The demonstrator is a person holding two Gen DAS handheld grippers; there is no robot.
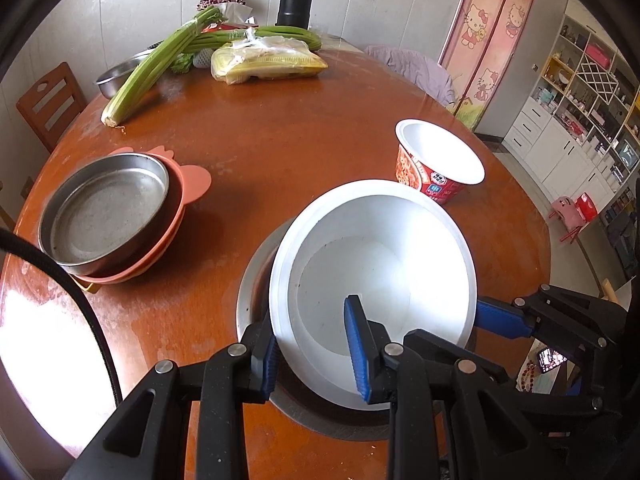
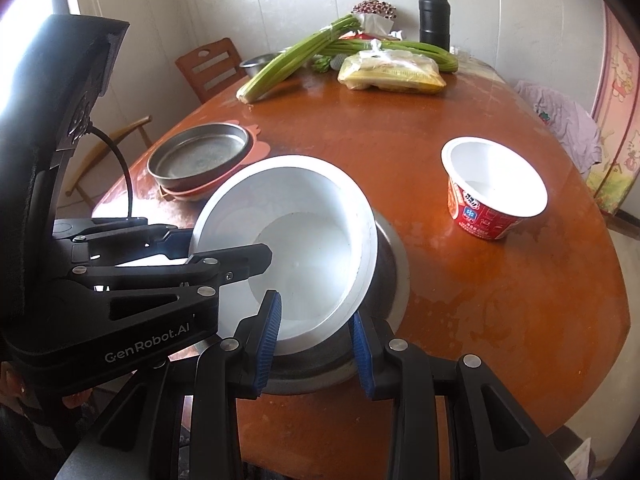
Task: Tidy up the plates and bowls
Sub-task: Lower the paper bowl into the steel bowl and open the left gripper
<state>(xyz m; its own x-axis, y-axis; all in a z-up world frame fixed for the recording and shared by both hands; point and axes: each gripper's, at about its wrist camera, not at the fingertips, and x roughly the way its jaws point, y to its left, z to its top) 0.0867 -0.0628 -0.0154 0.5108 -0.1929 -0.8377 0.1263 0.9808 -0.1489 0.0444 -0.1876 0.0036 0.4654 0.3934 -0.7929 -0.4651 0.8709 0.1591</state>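
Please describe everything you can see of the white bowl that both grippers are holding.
The white bowl is round, plain and empty, with a broad flat rim and a matte, plastic-like look. It is tilted, sitting partly inside a metal bowl on the brown table. The left gripper and the right gripper each clamp its near rim.

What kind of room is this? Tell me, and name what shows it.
Probably a home dining room: a round wooden table with celery, a wooden chair beside it, and a display cabinet.
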